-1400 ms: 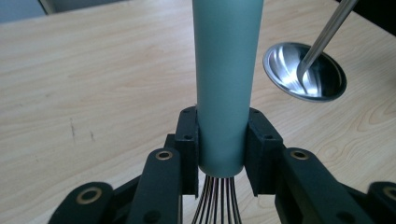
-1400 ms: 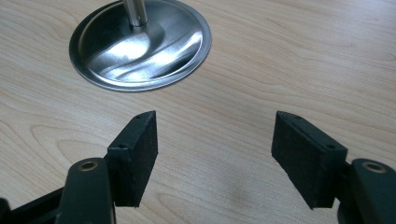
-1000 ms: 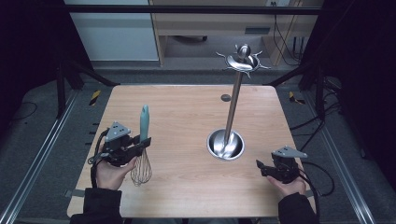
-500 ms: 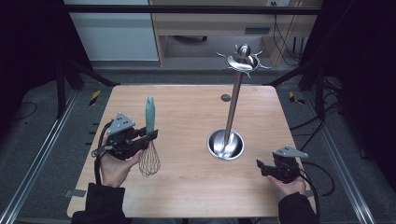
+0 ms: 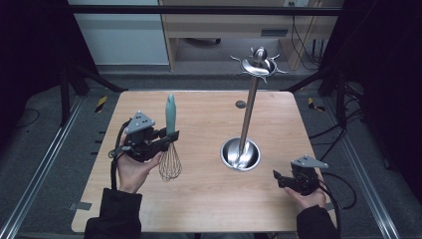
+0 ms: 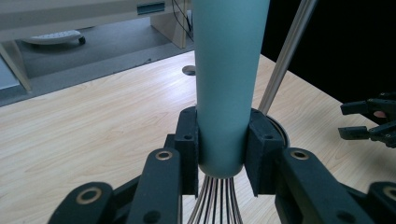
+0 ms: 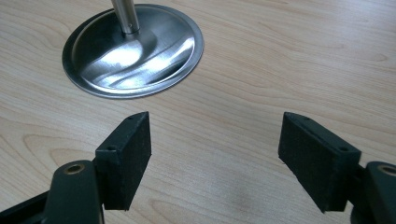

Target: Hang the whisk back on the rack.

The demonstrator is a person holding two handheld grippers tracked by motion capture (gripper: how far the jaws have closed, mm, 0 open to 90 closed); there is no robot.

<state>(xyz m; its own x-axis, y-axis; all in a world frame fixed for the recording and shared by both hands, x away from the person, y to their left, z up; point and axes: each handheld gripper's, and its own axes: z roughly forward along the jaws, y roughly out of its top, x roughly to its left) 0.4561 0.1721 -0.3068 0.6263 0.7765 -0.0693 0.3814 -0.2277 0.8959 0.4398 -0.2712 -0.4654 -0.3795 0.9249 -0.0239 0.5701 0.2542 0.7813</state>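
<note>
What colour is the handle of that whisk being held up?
The whisk handle is a pale teal, a muted blue-green. It shows best in the left gripper view.

Lab recording bay: dark curtains, floor rails, cables.

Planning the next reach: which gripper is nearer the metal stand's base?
Right. The right gripper sits open just beside the stand's base, toward the table's near edge. The left gripper holds the whisk farther off across the table.
</note>
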